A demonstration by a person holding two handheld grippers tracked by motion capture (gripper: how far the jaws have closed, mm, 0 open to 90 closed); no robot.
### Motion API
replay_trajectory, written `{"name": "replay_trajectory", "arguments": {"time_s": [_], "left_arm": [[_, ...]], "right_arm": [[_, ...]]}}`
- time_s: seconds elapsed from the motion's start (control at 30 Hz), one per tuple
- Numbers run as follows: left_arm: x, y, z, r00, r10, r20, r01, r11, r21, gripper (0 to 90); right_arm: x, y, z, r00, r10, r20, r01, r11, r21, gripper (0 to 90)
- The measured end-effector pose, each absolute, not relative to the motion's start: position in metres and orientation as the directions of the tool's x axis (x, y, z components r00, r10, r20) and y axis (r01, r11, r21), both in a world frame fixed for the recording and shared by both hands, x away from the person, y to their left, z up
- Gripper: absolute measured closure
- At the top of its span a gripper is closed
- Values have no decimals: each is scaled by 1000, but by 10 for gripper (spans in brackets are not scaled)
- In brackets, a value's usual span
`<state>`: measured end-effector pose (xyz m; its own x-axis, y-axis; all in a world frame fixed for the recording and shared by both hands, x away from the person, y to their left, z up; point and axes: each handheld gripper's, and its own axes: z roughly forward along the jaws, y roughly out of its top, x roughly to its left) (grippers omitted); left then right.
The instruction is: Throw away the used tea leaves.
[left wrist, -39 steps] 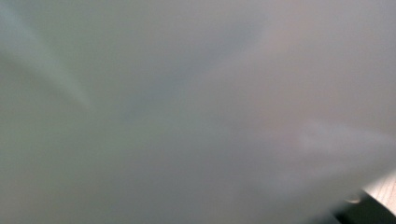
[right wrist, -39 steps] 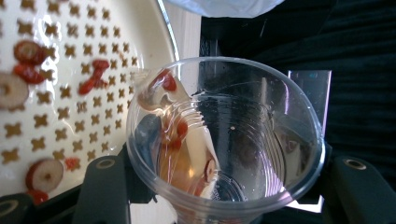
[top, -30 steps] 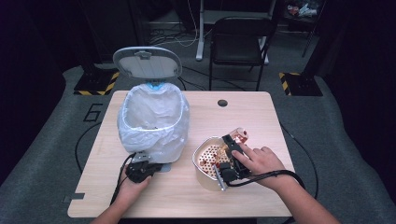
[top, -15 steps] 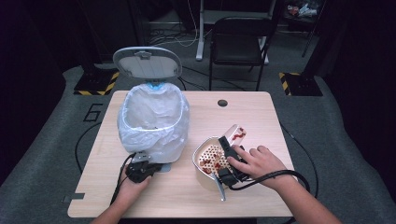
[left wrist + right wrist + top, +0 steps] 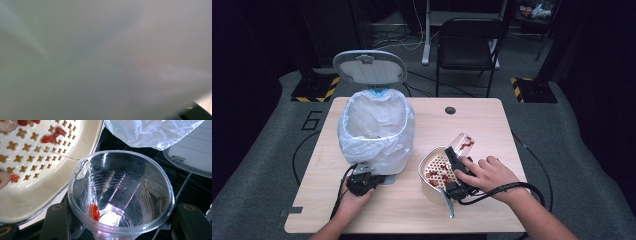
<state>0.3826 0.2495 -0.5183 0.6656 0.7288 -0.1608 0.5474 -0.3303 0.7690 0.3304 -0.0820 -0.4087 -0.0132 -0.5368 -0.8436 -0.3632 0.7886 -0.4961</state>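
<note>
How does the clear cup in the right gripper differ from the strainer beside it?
The clear plastic cup is see-through, narrow and deep; the cream strainer is opaque, wide and shallow, pierced with star-shaped holes. The cup is clamped in the right gripper and tipped over the strainer, which rests on the table. The cup holds just one red piece, the strainer several. Both carry the same red bits.

Clear glossy plastic cup (image 5: 121,195), matt wooden table (image 5: 492,125)

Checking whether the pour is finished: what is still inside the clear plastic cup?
One red berry clings to the wall near the bottom of the clear plastic cup. The rest looks empty, though the near rim hides a strip of the wall.
</note>
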Motion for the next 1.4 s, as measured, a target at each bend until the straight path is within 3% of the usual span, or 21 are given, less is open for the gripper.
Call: {"name": "replay_trajectory", "arguments": {"time_s": [0.87, 0.97, 1.0, 1.1, 1.2, 1.4], "left_arm": [[383, 250, -518, 665, 729, -162, 548, -328, 769, 900], [383, 249, -519, 668, 727, -158, 540, -327, 776, 900], [382, 248, -519, 660, 730, -179, 550, -307, 777, 900], [382, 249, -518, 666, 726, -171, 547, -318, 775, 900], [383, 248, -519, 664, 727, -174, 547, -313, 777, 900], [383, 250, -518, 668, 727, -159, 545, -332, 770, 900]], "right_arm": [[326, -81, -407, 24, -528, -849, -363, 786, -499, 398], [328, -78, -400, -49, -464, -884, -401, 820, -408, 397], [327, -80, -401, -109, -367, -924, -393, 870, -300, 396], [330, -81, -394, -199, -204, -959, -397, 911, -111, 396], [329, -82, -391, -240, -108, -965, -365, 931, -13, 395], [334, -89, -380, -407, 182, -895, -291, 903, 316, 392]]}}
